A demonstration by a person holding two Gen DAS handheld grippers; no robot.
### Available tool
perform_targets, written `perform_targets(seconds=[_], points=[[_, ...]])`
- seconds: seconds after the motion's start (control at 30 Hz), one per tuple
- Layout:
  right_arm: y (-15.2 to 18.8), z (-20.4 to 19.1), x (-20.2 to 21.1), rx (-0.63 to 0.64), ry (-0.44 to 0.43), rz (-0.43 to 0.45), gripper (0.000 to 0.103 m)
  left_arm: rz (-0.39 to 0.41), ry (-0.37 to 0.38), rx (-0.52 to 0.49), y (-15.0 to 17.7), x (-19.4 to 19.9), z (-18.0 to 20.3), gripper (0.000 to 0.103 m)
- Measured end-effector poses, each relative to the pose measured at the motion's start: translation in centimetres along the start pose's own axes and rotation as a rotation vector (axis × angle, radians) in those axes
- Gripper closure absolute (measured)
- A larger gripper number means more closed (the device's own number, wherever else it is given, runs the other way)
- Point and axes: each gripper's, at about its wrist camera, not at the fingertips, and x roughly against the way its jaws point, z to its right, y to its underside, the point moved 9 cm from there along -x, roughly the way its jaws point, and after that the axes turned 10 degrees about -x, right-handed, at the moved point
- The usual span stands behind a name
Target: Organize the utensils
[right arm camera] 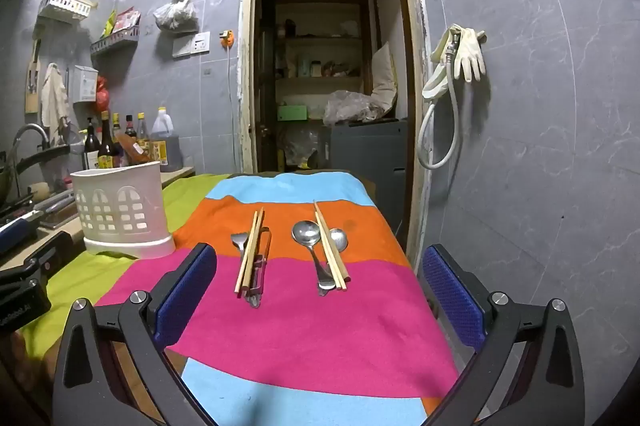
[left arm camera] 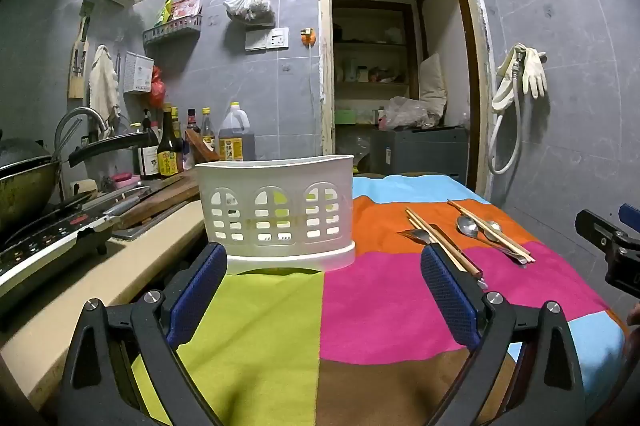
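Both hand-held grippers are released and empty. The right hand-held gripper (right arm camera: 316, 290) faces two utensil bundles on the striped cloth: chopsticks (right arm camera: 250, 252) over a fork at left, chopsticks with spoons (right arm camera: 306, 234) at right, long axes running near to far. The white holder (left arm camera: 276, 210) stands far-left on the counter, just ahead of the left hand-held gripper (left arm camera: 324, 290), so the right hand is nearer the utensils

Bare striped cloth (right arm camera: 304, 326) is lying open between the wide-spread right gripper (right arm camera: 320, 290) and the two utensil clusters. A clear strip is running between the left chopstick pair (right arm camera: 250, 250) and the spoons (right arm camera: 306, 234). The white caddy (right arm camera: 120, 210) is standing at the left, blocking that side, with bottles (right arm camera: 106, 142) crowding behind it.
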Motion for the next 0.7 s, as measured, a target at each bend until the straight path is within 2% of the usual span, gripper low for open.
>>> perform_targets(seconds=[0.7], points=[[0.29, -0.26, -0.14, -0.003, 0.001, -0.004, 0.0, -0.009, 0.002, 0.004, 0.06, -0.02, 0.0, 0.008]])
